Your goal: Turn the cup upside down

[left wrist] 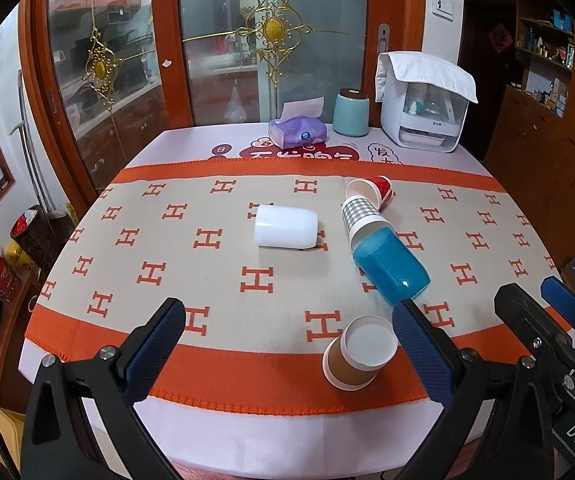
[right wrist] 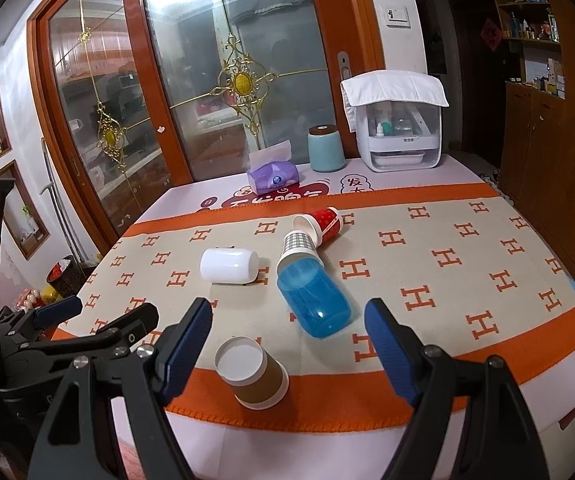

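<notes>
A brown paper cup point(left wrist: 357, 354) point(right wrist: 256, 376) stands upside down on the orange border of the runner, near the table's front edge. A white cup point(left wrist: 286, 226) point(right wrist: 229, 266) lies on its side mid-table. A blue plastic cup point(left wrist: 391, 266) point(right wrist: 313, 298), a checked paper cup point(left wrist: 359, 212) point(right wrist: 299, 244) and a red paper cup point(left wrist: 373, 190) point(right wrist: 323, 222) lie on their sides in a row. My left gripper point(left wrist: 287, 320) is open and empty above the front edge. My right gripper point(right wrist: 289, 322) is open and empty, just right of the left one.
At the back of the table stand a purple tissue pack point(left wrist: 297, 130), a teal canister point(left wrist: 350, 114) and a white appliance with a cloth on it point(left wrist: 423, 104). Glass doors rise behind. A wooden cabinet point(left wrist: 547, 168) stands to the right.
</notes>
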The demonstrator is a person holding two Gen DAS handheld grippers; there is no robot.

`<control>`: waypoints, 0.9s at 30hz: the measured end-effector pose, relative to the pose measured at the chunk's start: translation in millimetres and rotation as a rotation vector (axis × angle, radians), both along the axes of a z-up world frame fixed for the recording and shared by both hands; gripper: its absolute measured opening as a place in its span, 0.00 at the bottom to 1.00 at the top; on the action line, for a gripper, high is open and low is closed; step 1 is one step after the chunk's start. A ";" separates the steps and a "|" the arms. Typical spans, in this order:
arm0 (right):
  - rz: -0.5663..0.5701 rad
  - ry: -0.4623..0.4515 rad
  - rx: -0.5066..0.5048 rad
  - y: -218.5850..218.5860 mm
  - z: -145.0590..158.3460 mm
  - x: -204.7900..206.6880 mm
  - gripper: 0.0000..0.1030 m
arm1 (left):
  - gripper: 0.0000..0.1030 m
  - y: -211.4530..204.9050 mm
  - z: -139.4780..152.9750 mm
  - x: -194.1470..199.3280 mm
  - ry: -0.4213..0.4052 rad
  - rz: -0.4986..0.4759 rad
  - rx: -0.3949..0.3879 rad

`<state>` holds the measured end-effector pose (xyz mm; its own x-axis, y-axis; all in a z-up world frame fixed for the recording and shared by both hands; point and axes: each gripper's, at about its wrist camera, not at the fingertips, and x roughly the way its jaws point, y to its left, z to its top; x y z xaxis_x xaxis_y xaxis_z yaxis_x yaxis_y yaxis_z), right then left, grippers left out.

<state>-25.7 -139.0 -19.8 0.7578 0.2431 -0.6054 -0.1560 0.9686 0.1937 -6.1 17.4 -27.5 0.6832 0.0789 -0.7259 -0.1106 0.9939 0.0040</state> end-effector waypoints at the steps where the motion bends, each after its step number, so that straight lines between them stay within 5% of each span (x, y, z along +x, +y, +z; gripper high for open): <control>1: -0.001 0.001 -0.001 -0.2 -0.5 0.4 0.77 | 0.99 0.1 -0.1 0.1 0.001 0.000 0.000; 27: 0.001 0.004 0.002 0.3 -2.3 2.0 0.77 | 0.99 0.7 -2.0 0.9 0.006 0.001 -0.004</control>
